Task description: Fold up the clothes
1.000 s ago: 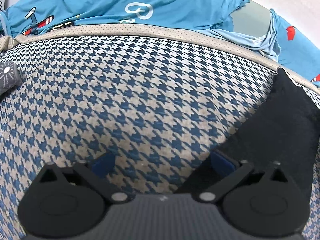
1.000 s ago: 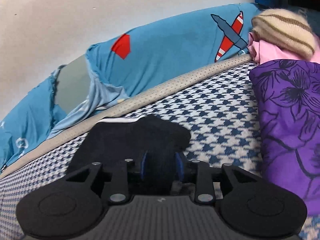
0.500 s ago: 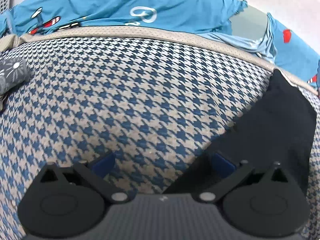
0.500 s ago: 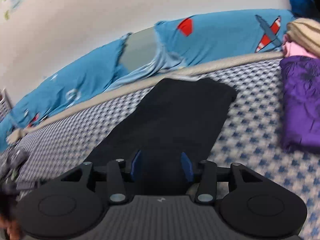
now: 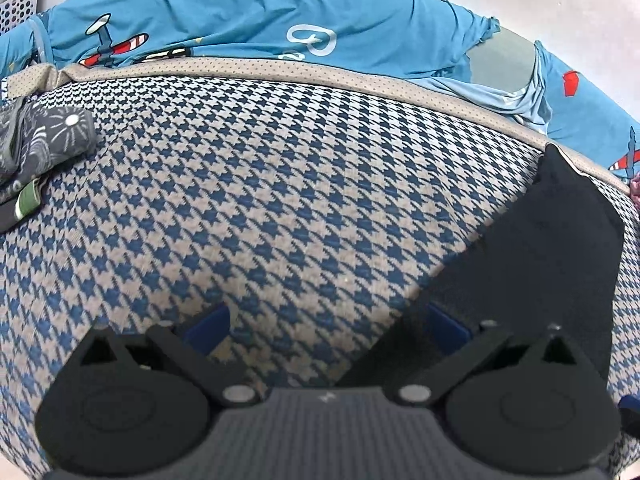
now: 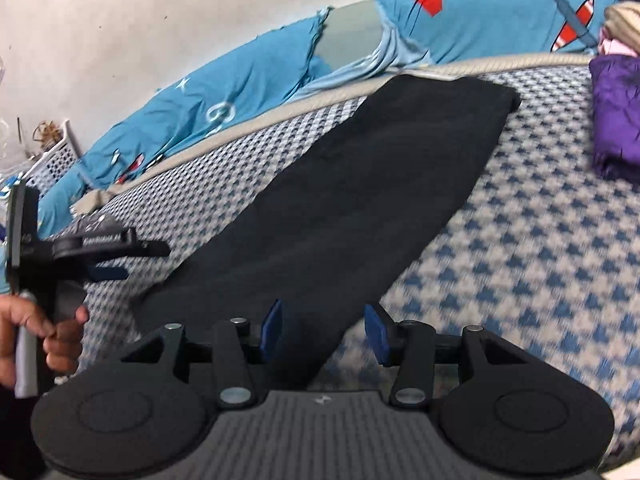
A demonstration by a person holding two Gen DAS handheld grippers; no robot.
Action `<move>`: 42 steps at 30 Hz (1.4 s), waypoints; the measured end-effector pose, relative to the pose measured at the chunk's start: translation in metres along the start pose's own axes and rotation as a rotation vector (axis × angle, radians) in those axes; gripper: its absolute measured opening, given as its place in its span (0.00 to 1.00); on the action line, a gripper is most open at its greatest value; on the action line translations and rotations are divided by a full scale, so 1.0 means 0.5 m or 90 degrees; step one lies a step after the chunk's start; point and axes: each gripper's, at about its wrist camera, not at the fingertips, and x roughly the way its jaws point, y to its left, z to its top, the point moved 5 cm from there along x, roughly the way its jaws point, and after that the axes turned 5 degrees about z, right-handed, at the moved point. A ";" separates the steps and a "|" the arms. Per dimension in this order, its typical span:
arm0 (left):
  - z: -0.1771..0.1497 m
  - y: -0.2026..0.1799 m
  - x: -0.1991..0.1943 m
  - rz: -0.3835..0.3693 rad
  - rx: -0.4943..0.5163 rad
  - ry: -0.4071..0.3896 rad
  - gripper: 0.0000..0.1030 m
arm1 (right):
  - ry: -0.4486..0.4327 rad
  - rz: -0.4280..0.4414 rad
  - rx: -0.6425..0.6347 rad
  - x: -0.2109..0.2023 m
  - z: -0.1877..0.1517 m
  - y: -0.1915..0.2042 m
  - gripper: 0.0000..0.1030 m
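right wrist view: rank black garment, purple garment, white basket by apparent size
1. black garment, largest by far, though its near end sits close to the lens.
2. purple garment, cut off by the frame edge.
3. white basket, smallest; far off and partly hidden.

Left gripper (image 5: 326, 326): jaws wide apart, 2 blue pads showing, nothing between them, held low over the black cloth's (image 6: 360, 200) left edge; right pad sits at that edge. In the right wrist view it is seen side-on, left of the black cloth, gripped by the person's left hand (image 6: 44, 340), fingers curled round the handle. Right gripper (image 6: 323, 332): jaws parted, empty, low over the near corner of the black cloth.
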 end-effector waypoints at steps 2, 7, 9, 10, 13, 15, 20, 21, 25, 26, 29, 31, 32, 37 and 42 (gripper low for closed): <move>-0.008 0.003 -0.005 -0.001 0.005 0.001 1.00 | 0.012 0.009 0.007 -0.002 -0.013 0.003 0.44; -0.023 0.013 -0.021 -0.007 0.006 -0.002 1.00 | 0.029 0.029 0.029 -0.008 -0.035 0.006 0.44; -0.030 0.019 -0.028 -0.012 -0.002 -0.001 1.00 | 0.032 0.034 0.042 -0.015 -0.042 0.003 0.44; -0.036 0.022 -0.031 -0.015 -0.007 0.001 1.00 | 0.035 0.038 0.050 -0.016 -0.045 0.002 0.44; -0.051 0.028 -0.038 -0.024 -0.017 0.006 1.00 | 0.042 0.051 0.075 -0.020 -0.055 -0.001 0.44; -0.062 0.028 -0.042 -0.028 -0.016 0.008 1.00 | 0.049 0.060 0.090 -0.018 -0.062 -0.002 0.44; -0.082 0.024 -0.053 -0.040 -0.016 0.011 1.00 | 0.054 0.071 0.118 -0.013 -0.072 -0.005 0.45; -0.084 0.023 -0.054 -0.044 -0.017 0.011 1.00 | 0.054 0.075 0.122 -0.012 -0.073 -0.005 0.45; -0.092 0.018 -0.059 -0.051 -0.015 0.013 1.00 | 0.068 0.103 0.143 -0.001 -0.085 0.004 0.45; -0.093 0.017 -0.059 -0.052 -0.015 0.014 1.00 | 0.074 0.110 0.147 0.004 -0.090 0.007 0.45; -0.096 0.016 -0.061 -0.054 -0.016 0.014 1.00 | 0.080 0.127 0.154 0.016 -0.097 0.017 0.45; -0.097 0.017 -0.062 -0.059 -0.023 0.016 1.00 | 0.081 0.142 0.169 0.023 -0.102 0.023 0.45; -0.098 0.017 -0.062 -0.063 -0.027 0.019 1.00 | 0.083 0.150 0.176 0.026 -0.105 0.026 0.45; -0.109 0.015 -0.060 -0.090 -0.043 0.039 1.00 | 0.085 0.160 0.150 0.046 -0.117 0.054 0.45; -0.121 0.011 -0.062 -0.116 -0.062 0.053 1.00 | 0.067 0.132 0.122 0.057 -0.116 0.069 0.12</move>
